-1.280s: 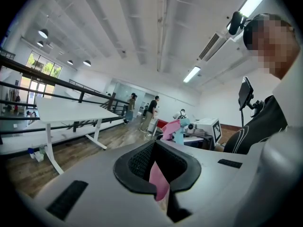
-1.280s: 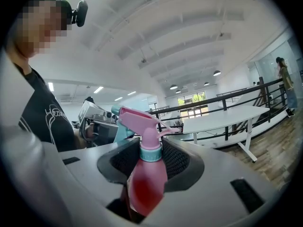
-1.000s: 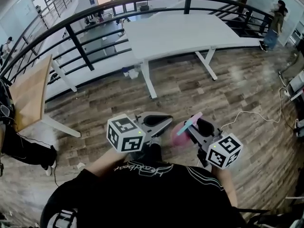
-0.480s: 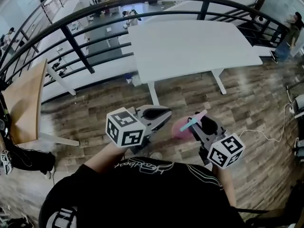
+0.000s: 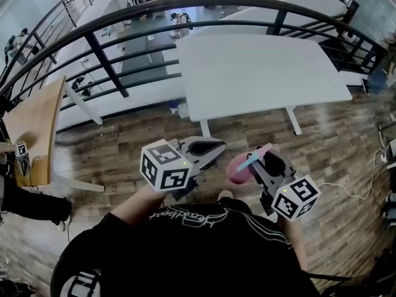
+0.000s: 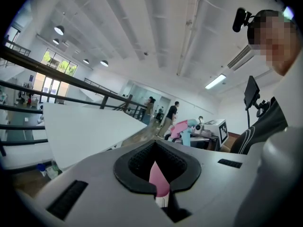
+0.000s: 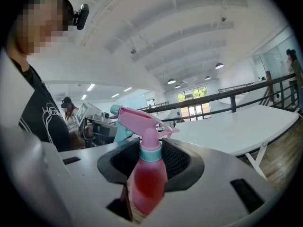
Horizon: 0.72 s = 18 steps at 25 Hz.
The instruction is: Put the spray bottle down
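Right gripper jaws clamp the pink spray bottle; left gripper jaws pressed together; white table at twelve o'clock

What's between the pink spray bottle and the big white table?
Just bare wooden floor, in the head view. The right tool holds the spray bottle short of the white table.

Pink spray btl, wht table
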Tool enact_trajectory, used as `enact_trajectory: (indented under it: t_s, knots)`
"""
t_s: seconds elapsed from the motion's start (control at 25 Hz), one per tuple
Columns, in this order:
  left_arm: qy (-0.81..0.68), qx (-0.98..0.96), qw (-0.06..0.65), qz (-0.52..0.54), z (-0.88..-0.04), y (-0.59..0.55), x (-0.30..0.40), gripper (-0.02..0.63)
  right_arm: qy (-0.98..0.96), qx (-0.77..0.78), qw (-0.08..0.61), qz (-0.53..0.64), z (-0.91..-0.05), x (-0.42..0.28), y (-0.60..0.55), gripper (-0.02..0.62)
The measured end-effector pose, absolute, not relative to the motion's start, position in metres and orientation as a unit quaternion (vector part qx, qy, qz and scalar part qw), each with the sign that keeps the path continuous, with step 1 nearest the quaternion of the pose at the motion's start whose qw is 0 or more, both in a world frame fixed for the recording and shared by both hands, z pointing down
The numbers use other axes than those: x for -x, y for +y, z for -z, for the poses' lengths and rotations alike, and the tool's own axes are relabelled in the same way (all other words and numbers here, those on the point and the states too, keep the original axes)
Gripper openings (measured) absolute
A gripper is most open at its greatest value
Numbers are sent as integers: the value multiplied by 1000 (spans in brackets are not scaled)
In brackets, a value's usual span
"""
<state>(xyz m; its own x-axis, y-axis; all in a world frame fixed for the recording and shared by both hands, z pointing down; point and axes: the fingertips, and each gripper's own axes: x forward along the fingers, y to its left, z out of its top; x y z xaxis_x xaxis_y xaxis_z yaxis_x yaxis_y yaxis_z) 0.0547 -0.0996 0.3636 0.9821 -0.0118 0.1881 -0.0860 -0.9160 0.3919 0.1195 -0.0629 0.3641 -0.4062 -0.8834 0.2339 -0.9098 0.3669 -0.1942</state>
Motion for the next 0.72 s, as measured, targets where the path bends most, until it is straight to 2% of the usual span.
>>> enact_trajectory:
  t_s: [0.32, 0.72]
  knots:
    - [-53, -969, 221, -95, -383, -140, -69, 6, -838, -518, 47, -164, -386, -134, -105, 146]
    - [-83, -960, 248, -101, -402, -235, -134, 6, -850, -491, 59, -180, -399, -200, -207, 146]
